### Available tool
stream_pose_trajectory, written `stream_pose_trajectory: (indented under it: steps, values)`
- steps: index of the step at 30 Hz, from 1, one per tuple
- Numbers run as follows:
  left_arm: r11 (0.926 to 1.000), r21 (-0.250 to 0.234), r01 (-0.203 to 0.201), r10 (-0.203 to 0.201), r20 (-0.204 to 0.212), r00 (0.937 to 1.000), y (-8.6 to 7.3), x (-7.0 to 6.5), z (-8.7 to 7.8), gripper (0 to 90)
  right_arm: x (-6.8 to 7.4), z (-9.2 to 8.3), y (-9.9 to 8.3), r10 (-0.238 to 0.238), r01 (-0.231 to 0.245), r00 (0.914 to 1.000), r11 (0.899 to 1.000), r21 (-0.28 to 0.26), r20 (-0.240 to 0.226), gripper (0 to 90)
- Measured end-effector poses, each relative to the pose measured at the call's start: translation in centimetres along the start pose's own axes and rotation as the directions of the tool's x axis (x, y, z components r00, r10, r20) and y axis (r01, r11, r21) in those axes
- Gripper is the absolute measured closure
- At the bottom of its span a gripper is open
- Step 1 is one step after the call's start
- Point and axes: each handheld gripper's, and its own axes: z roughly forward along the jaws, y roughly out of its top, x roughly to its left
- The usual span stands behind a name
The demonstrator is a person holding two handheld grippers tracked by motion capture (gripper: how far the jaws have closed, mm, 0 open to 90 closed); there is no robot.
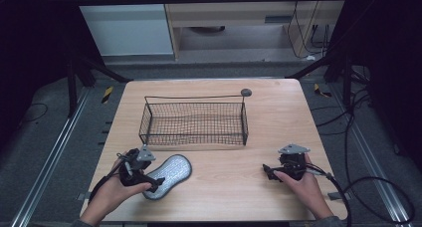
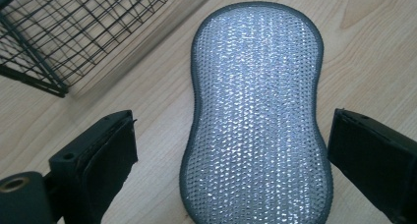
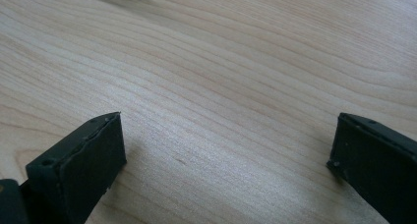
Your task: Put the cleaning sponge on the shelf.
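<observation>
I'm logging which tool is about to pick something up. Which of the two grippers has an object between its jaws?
The left gripper: its open jaws straddle the silver scrubbing pad without touching it. The right gripper, also open, has bare table between its jaws.

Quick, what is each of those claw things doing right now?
Left gripper: open, jaws either side of the silver scrubbing pad, not clamped.
Right gripper: open, holding nothing, above bare table.

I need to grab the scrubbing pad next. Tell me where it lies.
In the high view the silver scrubbing pad lies flat on the table's near-left part, in front of the wire basket, between the left gripper's open jaws.
</observation>
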Motion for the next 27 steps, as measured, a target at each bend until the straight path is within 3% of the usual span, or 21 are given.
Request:
stream_pose_trajectory:
  steps: [19, 23, 27]
  values:
    - [0.9949, 0.083, -0.057, 0.053, 0.042, 0.9977, 1.1, -1.5, 2.1, 4.0, 0.0, 0.0, 0.0, -0.001, 0.001, 1.0, 1.0, 0.0, 0.0, 0.4]
    - [0.9946, 0.096, -0.04, 0.038, 0.029, 0.9989, 1.2, -1.1, 2.8, 4.1, 0.0, 0.0, 0.0, 0.0, 0.0, 1.0, 1.0, 0.0, 0.001, 0.4]
    - [0.9936, 0.11, -0.028, 0.023, 0.042, 0.9989, 1.1, -0.7, 3.7, 3.9, 0.0, 0.0, 0.0, 0.0, 0.0, 1.0, 1.0, 0.0, 0.001, 0.4]
